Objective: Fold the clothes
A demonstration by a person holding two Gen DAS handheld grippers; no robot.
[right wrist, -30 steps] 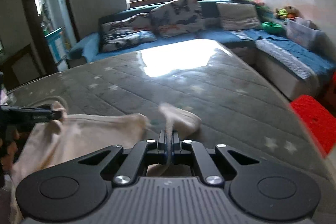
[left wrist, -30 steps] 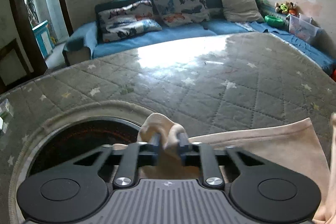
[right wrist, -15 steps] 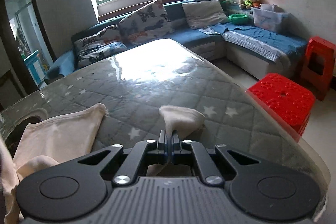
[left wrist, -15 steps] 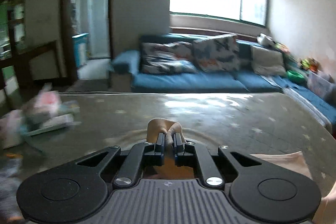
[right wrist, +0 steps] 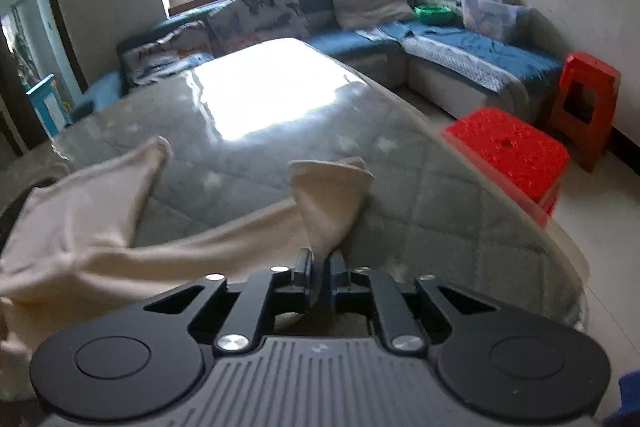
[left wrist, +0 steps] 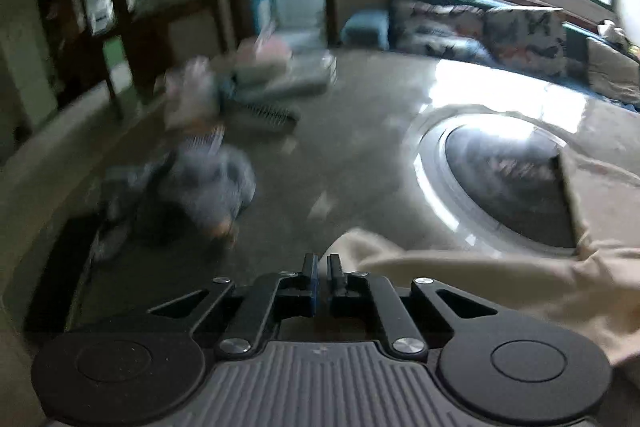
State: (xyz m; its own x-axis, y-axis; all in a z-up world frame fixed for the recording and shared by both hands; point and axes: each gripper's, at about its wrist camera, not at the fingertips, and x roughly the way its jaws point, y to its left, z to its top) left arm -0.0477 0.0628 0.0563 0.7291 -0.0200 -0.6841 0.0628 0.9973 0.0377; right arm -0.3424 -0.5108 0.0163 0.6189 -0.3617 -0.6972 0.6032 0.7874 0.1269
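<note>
The right gripper [right wrist: 320,263] pinches a fold of the cream cotton garment [right wrist: 100,211], which sprawls over the grey quilted star-print table cover [right wrist: 420,195] toward 9 o'clock, its lower edge cut off. The left gripper [left wrist: 322,267] has its jaws nearly together with nothing visibly between them; the garment lies just beside at 3 o'clock. A motion-blurred heap of clothes [left wrist: 208,187] at 10 o'clock is hard to make out.

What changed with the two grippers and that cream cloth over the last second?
The left gripper let go: cloth was bunched between its fingers before, and now the narrow gap is empty, with the cream garment lying just to its right. It also swung left, bringing a blurred pile of clothes into view. The right gripper keeps its pinch on the garment's corner over the table.
</note>
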